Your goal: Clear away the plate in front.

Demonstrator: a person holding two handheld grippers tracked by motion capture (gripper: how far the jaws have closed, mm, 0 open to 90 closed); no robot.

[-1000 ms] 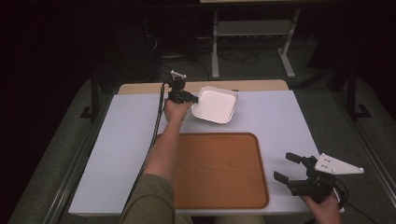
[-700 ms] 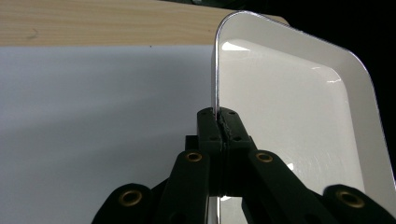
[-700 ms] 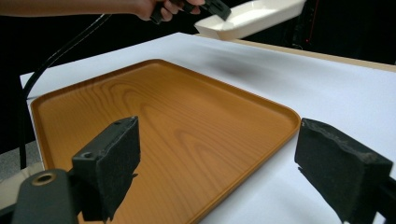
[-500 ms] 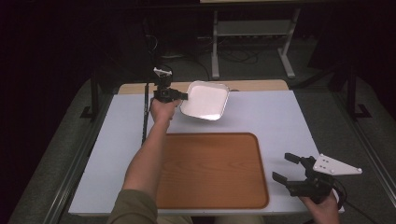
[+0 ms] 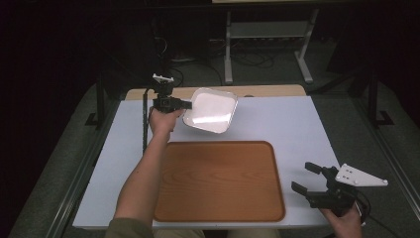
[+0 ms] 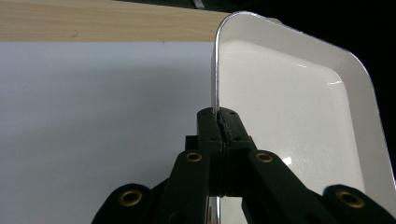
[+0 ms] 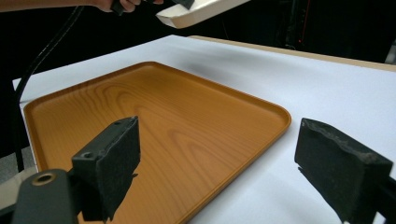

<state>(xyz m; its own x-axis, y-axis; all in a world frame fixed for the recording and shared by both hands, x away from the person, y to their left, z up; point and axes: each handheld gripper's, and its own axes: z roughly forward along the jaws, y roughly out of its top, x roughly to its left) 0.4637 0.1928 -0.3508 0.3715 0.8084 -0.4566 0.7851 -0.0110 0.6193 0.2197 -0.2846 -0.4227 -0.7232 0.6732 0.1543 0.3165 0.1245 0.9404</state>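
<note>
Two hand-held grippers are in my hands over the wide white-covered counter with its pale wooden strip along the far edge, the biggest thing before me. Next in size is the brown rectangular wood-grain tray with rounded corners and a low raised rim, lying flat on the near middle of the counter, nothing on it. Smaller than that is the white square shallow dish with rounded corners and a glossy inside, which hangs tilted in the air above the far part of the counter, just beyond the tray's far left corner and clear of it; in the right gripper view its pale underside sits high above the tray's far end. My left hand-held gripper is pinching that dish by its rim: in the left gripper view the two black jaws are pressed together on the thin upright edge, with the dish's hollow facing off to the right. My right hand-held gripper rests low at the near right corner of the counter, just right of the tray, its black padded jaws spread wide with nothing between them, pointing toward the tray.
</note>
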